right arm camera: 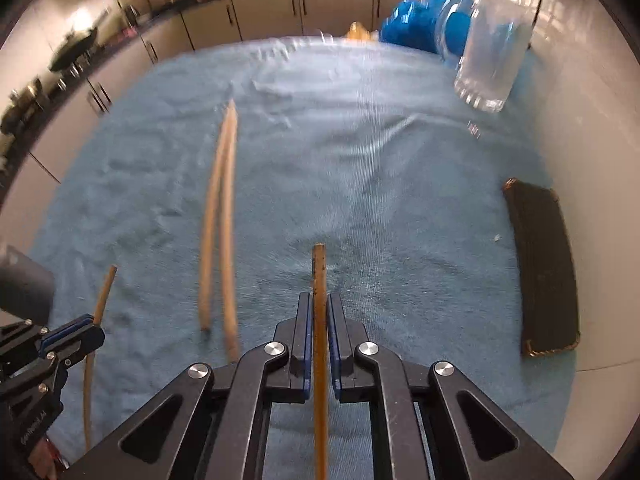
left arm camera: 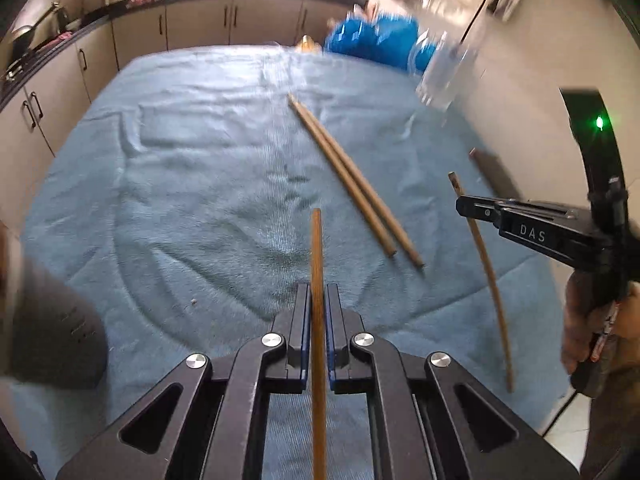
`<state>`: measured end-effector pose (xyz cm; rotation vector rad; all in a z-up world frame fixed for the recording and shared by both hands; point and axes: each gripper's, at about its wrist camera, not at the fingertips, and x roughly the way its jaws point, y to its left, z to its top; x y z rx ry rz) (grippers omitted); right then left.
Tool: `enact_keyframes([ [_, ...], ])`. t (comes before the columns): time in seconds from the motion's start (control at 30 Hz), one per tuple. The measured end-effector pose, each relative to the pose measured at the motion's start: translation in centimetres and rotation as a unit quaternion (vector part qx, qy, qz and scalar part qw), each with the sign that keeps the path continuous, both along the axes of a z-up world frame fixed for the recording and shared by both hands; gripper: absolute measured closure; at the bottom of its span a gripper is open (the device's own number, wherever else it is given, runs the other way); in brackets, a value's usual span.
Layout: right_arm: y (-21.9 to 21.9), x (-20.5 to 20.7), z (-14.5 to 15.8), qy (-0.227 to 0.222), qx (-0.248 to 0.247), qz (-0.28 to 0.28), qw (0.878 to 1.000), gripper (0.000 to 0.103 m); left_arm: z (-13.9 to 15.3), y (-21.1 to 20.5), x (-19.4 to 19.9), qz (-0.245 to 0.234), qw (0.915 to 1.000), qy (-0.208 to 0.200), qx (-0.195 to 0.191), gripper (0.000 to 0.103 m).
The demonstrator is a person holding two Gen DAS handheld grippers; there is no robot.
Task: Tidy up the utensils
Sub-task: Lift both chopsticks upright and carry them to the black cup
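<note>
My left gripper (left arm camera: 318,292) is shut on a brown wooden chopstick (left arm camera: 317,248) that points forward above the blue towel (left arm camera: 180,184). My right gripper (right arm camera: 319,300) is shut on a darker, speckled chopstick (right arm camera: 319,272); it shows from the side in the left wrist view (left arm camera: 460,202), its chopstick (left arm camera: 490,280) hanging down. My left gripper also shows at the lower left of the right wrist view (right arm camera: 94,326). Two pale chopsticks (left arm camera: 352,180) lie side by side on the towel, also in the right wrist view (right arm camera: 220,216). A clear glass (right arm camera: 492,52) stands at the far right.
A dark flat case (right arm camera: 544,264) lies at the towel's right edge by the white wall. A blue bag (right arm camera: 420,24) sits at the far end. Kitchen cabinets (left arm camera: 192,28) run along the left and back. A grey object (left arm camera: 48,328) is at the near left.
</note>
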<state>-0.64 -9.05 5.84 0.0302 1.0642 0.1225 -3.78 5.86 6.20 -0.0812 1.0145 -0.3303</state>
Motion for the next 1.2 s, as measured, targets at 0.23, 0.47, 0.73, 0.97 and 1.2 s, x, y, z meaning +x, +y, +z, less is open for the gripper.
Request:
enact_keyframes([
  [0.23,0.5,-5.5,5.4,-0.095,0.043,0.007,0.995,0.096,4.9,1.6,-5.0,0.013,0.9956,-0.089,-0.027,0.097],
  [0.47,2.2,-10.0,9.0,-0.157,0.059,0.019,0.986,0.095,8.6,2.5,-9.3,0.027,0.9846,-0.17,-0.032,0.097],
  [0.73,4.4,-12.1,12.7,-0.215,0.082,0.033,0.973,0.095,12.6,5.7,-11.8,0.063,0.9669,-0.237,-0.071,0.097],
  [0.97,8.3,-11.3,15.9,-0.25,0.112,0.059,0.96,0.095,16.1,10.5,-12.2,0.119,0.9458,-0.293,-0.071,0.097],
  [1.2,14.2,-9.2,19.5,-0.275,0.162,0.1,0.942,0.095,19.3,15.0,-11.6,0.154,0.9336,-0.317,-0.065,0.097],
])
